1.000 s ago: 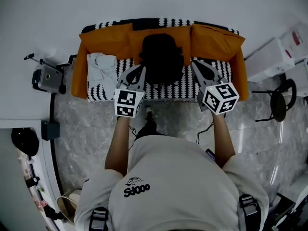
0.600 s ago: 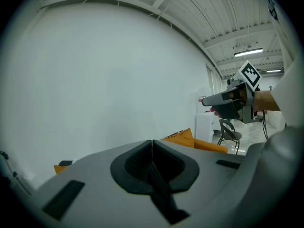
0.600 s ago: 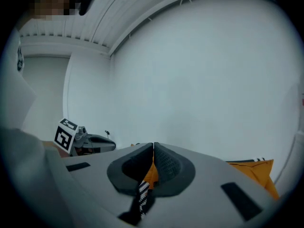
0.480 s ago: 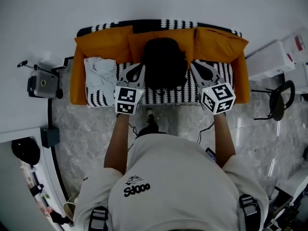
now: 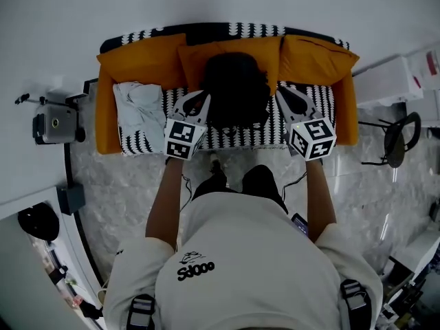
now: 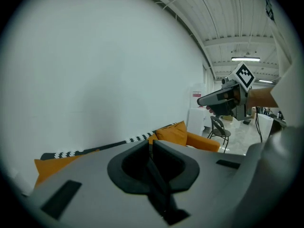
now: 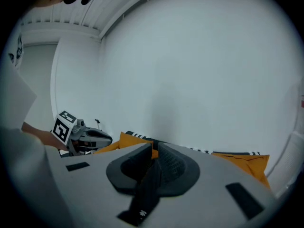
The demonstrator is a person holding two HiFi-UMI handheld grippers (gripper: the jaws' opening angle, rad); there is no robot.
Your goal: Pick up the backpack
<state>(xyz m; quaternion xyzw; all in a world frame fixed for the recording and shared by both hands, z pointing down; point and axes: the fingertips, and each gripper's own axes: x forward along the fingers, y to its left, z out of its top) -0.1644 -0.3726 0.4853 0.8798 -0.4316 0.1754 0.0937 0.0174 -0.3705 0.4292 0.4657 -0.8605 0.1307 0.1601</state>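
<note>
An orange-cushioned sofa (image 5: 104,115) fills the upper centre of the head view. The black backpack (image 5: 235,91) sits propped at its middle against the back cushions, with a pale crumpled cloth (image 5: 141,105) to its left. The left gripper (image 5: 194,104) and right gripper (image 5: 290,102) flank the bag, close beside it, each with jaws pressed together on nothing. The step appears to be the approach; a grasp would likely call for parting the jaws and finding a strap or top handle, neither discernible here.
</note>
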